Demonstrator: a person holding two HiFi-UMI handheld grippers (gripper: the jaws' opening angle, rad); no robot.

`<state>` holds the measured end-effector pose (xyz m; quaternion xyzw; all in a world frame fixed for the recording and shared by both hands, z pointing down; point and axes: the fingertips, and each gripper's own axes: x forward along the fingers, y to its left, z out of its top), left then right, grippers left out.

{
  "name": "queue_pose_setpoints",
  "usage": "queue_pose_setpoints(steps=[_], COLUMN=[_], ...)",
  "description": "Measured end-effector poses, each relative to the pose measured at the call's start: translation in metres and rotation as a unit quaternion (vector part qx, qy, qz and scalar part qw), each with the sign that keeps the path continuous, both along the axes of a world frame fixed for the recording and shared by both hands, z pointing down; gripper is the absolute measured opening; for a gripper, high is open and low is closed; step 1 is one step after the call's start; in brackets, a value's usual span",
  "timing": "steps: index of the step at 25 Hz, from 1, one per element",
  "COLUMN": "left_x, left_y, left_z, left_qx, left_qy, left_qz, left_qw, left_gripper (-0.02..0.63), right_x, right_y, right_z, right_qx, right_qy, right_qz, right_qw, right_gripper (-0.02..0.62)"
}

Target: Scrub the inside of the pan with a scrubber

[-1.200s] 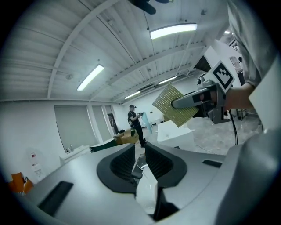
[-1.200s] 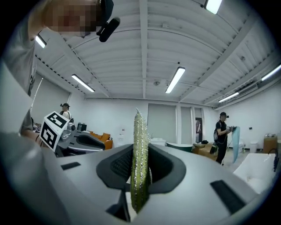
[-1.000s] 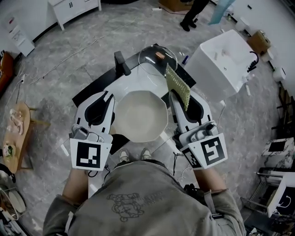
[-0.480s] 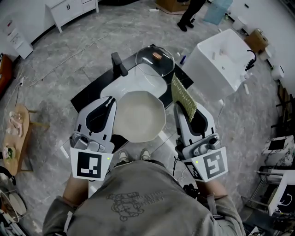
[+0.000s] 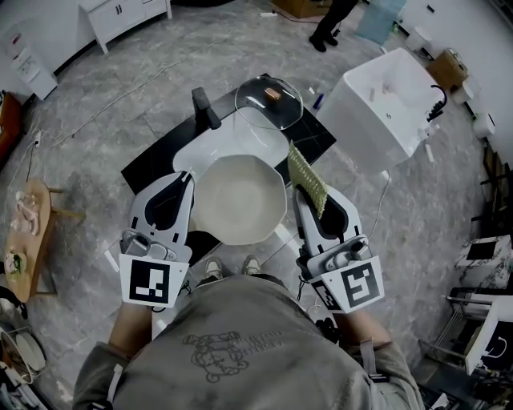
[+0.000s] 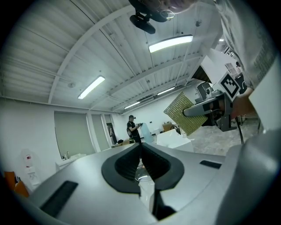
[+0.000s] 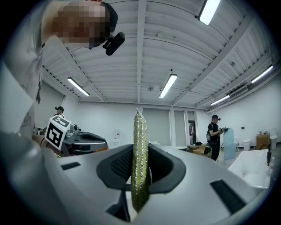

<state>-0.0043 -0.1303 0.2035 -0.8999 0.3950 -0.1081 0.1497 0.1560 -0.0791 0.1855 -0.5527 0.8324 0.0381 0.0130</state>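
Observation:
A cream pan with a faceted rim is held up in front of me, its bare inside facing up. My left gripper is at its left rim with the jaws shut; in the left gripper view a thin pale edge shows low between the pads, seemingly the pan's rim. My right gripper is shut on a flat green-gold scrubber that stands up just beside the pan's right rim. The scrubber shows edge-on between the pads of the right gripper.
Beyond the pan a black table carries a white sink, a black faucet and a glass lid. A white tub stands to the right. A person stands at the back. A wooden stool is at the left.
My right gripper has moved left and nearer with the scrubber, which now stands close against the pan's right rim. Left gripper and pan have hardly moved.

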Motion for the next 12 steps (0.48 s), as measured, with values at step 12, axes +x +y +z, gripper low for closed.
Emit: queue_pose_setpoints(steps=[12], left_x=[0.0001], left_y=[0.0009], left_z=[-0.0037], left_qx=[0.007], left_qy=[-0.011], left_qz=[-0.003], left_qw=[0.9999], left_gripper=[0.029], right_x=[-0.0023], right_y=[-0.0043], right_z=[-0.0026], right_qx=[0.002], right_qy=[-0.008], right_qz=[-0.008], right_qw=[1.0], right_gripper=[0.078])
